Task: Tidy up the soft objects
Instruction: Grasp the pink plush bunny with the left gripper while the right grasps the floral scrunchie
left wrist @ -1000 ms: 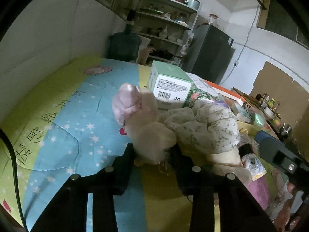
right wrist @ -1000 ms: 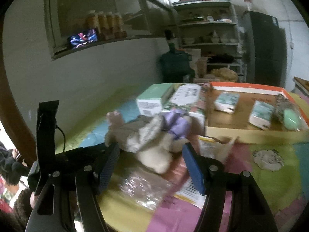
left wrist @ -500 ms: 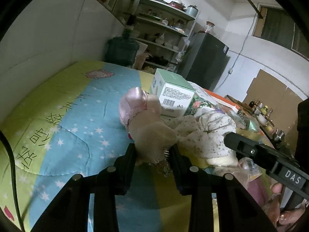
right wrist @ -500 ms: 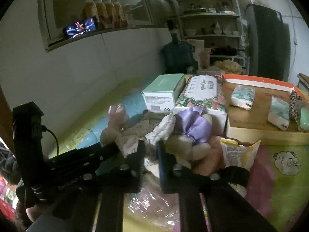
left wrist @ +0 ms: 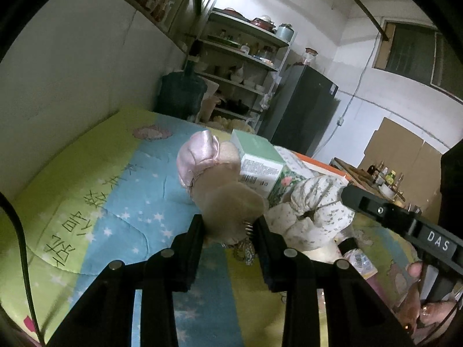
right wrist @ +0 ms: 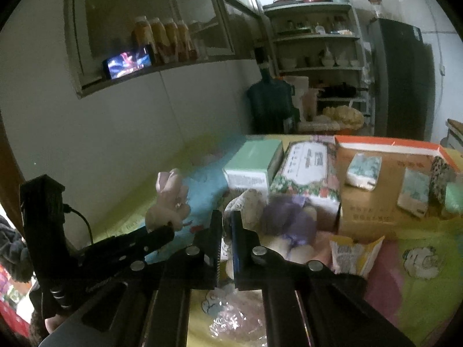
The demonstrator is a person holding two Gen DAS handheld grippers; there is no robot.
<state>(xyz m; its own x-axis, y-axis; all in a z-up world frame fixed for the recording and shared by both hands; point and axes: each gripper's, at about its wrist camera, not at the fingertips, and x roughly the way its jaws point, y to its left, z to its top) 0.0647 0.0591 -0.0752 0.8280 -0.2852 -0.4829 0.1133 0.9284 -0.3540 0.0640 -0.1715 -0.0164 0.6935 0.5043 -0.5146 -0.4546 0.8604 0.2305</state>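
Left tool (left wrist: 228, 228) pinches the plush toy (left wrist: 231, 199) by its beige body, toy raised just above the quilted desk (left wrist: 115, 190); right tool (right wrist: 226, 225) is nearly closed on what looks like a fold of the toy's floral cloth (right wrist: 249, 202) — the contact itself is blurred. The toy looks light, soft and floppy, so the stuffed body should give a firmer hold than loose fabric. Left view shows the pink satin ear (left wrist: 199, 156); only the right view shows the purple bow (right wrist: 292, 219) and the cardboard box (right wrist: 385, 185) holding tissue packs.
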